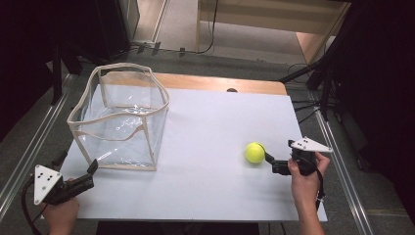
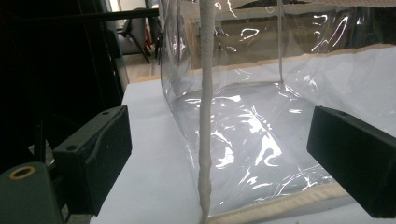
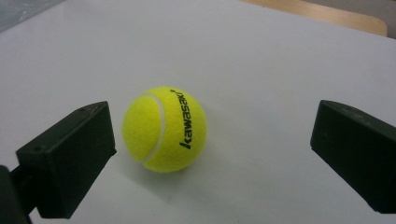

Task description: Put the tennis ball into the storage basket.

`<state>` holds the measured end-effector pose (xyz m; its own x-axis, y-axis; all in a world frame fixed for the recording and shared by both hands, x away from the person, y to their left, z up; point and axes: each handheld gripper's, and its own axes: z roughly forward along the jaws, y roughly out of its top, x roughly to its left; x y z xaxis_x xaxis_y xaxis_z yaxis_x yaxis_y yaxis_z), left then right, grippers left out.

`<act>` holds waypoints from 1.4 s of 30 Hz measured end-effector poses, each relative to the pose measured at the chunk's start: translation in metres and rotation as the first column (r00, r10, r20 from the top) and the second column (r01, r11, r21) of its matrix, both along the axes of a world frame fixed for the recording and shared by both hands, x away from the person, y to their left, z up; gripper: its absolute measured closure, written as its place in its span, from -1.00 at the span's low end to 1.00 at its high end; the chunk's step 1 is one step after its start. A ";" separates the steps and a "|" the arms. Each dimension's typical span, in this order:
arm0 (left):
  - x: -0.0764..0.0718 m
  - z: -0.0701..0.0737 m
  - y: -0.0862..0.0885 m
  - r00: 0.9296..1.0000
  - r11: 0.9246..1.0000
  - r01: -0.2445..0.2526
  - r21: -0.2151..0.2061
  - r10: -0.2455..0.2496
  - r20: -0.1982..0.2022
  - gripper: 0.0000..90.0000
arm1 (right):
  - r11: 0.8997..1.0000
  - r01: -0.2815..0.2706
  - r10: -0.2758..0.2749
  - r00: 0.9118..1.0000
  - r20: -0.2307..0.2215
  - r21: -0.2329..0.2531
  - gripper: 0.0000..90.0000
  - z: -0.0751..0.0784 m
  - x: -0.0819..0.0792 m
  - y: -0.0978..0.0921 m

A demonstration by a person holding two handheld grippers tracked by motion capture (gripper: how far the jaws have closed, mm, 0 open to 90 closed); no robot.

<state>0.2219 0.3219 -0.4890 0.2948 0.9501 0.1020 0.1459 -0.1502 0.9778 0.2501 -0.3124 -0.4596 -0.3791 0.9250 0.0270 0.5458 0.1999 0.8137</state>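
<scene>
In the high view, a yellow-green felt tennis ball point(image 1: 254, 152) lies on the white rectangular worktop point(image 1: 210, 127), on its right side and well apart from the clear soft plastic bin with cream fabric trim point(image 1: 120, 117), which stands upright at the left. The right claw point(image 1: 268, 157) reaches toward the ball from the right, with its tip just beside the ball. The left claw point(image 1: 92, 169) rests at the near left corner of the worktop, close to the bin's front corner.

In the left gripper view, the left claw point(image 2: 219, 149) is wide open and holds nothing. The bin's cream corner seam point(image 2: 205, 140) stands between the two jaws, but they do not touch it.

In the right gripper view, the right claw point(image 3: 210, 154) is also wide open and empty. The ball point(image 3: 164, 129) sits on the worktop between the jaws, nearer to the left one, apart from both.

I judge that the risk is in the closing. Because the ball is off centre, one jaw may reach it first and push it, so it rolls away over the smooth worktop. If the grip lands too low or too near the tips, the round ball can also squeeze out forward. The soft bin may bend if the left claw bumps it
</scene>
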 end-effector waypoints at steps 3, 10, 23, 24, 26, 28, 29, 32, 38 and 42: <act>0.000 0.000 0.000 1.000 1.000 0.001 0.001 -0.001 -0.003 -0.85 | 1.000 -0.020 0.020 1.000 -0.017 -0.005 -1.00 0.002 0.005 0.005; 0.000 0.000 0.000 1.000 1.000 0.003 0.006 -0.003 -0.001 -0.85 | 0.998 -0.056 0.054 0.997 -0.061 -0.027 -1.00 0.006 0.017 0.013; 0.000 0.000 0.000 1.000 1.000 0.004 0.008 -0.004 -0.001 -0.85 | 0.991 -0.124 0.113 0.979 -0.171 -0.054 -1.00 0.005 0.038 0.022; 0.001 0.000 0.000 1.000 1.000 0.006 0.006 -0.006 0.002 -0.85 | 0.990 -0.131 0.119 0.976 -0.180 -0.058 -1.00 0.005 0.040 0.023; 0.000 0.000 0.000 1.000 1.000 0.004 0.008 -0.004 0.000 -0.85 | 0.988 -0.139 0.124 0.971 -0.203 -0.064 -1.00 0.004 0.043 0.026; 0.000 0.000 0.000 1.000 1.000 0.003 0.009 -0.003 -0.001 -0.85 | 0.987 -0.147 0.128 0.965 -0.227 -0.068 -1.00 0.003 0.047 0.028; 0.000 0.000 0.000 1.000 1.000 0.003 0.009 -0.003 -0.001 -0.85 | 0.987 -0.147 0.128 0.965 -0.227 -0.068 -1.00 0.003 0.047 0.028; 0.000 0.000 0.000 1.000 1.000 0.004 0.009 -0.004 -0.002 -0.85 | 0.981 -0.177 0.149 0.949 -0.277 -0.080 -1.00 0.001 0.053 0.032; 0.000 0.000 0.000 1.000 1.000 0.003 0.009 -0.003 0.002 -0.85 | 0.974 -0.203 0.157 0.922 -0.353 -0.097 -1.00 -0.003 0.062 0.040; 0.000 0.000 0.000 1.000 1.000 0.004 0.009 -0.004 0.001 -0.85 | 0.971 -0.217 0.163 0.908 -0.386 -0.100 -1.00 -0.006 0.065 0.043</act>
<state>0.2218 0.3218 -0.4891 0.2989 0.9478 0.1107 0.1444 -0.1596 0.9766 0.3150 -0.2698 -0.4656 -0.5351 0.8412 0.0786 0.7438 0.4249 0.5160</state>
